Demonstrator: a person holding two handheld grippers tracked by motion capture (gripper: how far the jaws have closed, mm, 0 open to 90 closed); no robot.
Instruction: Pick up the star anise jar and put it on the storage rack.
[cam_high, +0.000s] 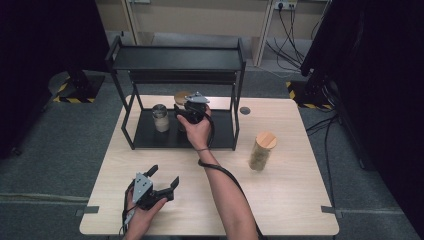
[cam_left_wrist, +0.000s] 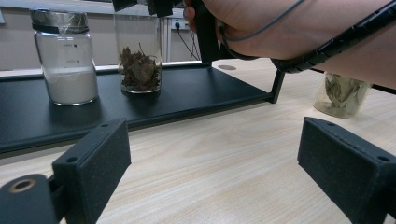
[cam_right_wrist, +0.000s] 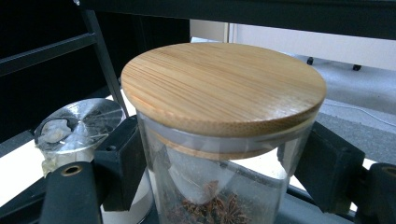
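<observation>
Two grippers: the right gripper (cam_high: 192, 114) has its jaws clamped on the spice jar (cam_right_wrist: 224, 140) just under the lid; the left gripper (cam_high: 161, 181) rests on the table (cam_high: 290, 200) near the person's edge with its jaws spread wide and nothing between them.
Jar position: on the lower tray of the black rack (cam_high: 150, 136), upright, just beside the powder jar (cam_high: 160, 118).
Weight: likely light to moderate, since only a small heap of dried star-shaped spice sits at the bottom; most of the weight should be the glass.
Stiffness: rigid clear glass wall, so it will not give under the pads and could crack if knocked on the rack's posts.
Slip: smooth glass, probably slippery; a firm squeeze high on the wall looks sensible, as now.
Lid: round wooden lid (cam_right_wrist: 223, 84), pale grain, flat; seemingly only pressed in, so lifting by it may pull it off.
Powder jar: clear glass, white powder, shiny foil-like top.
Third jar: tall leaf jar (cam_high: 262, 151) with a wooden lid, standing on the table to the rack's right, well apart.
Rack: matt black metal, thin posts, low upper shelf that leaves little headroom.
Table: pale wood grain, smooth.
</observation>
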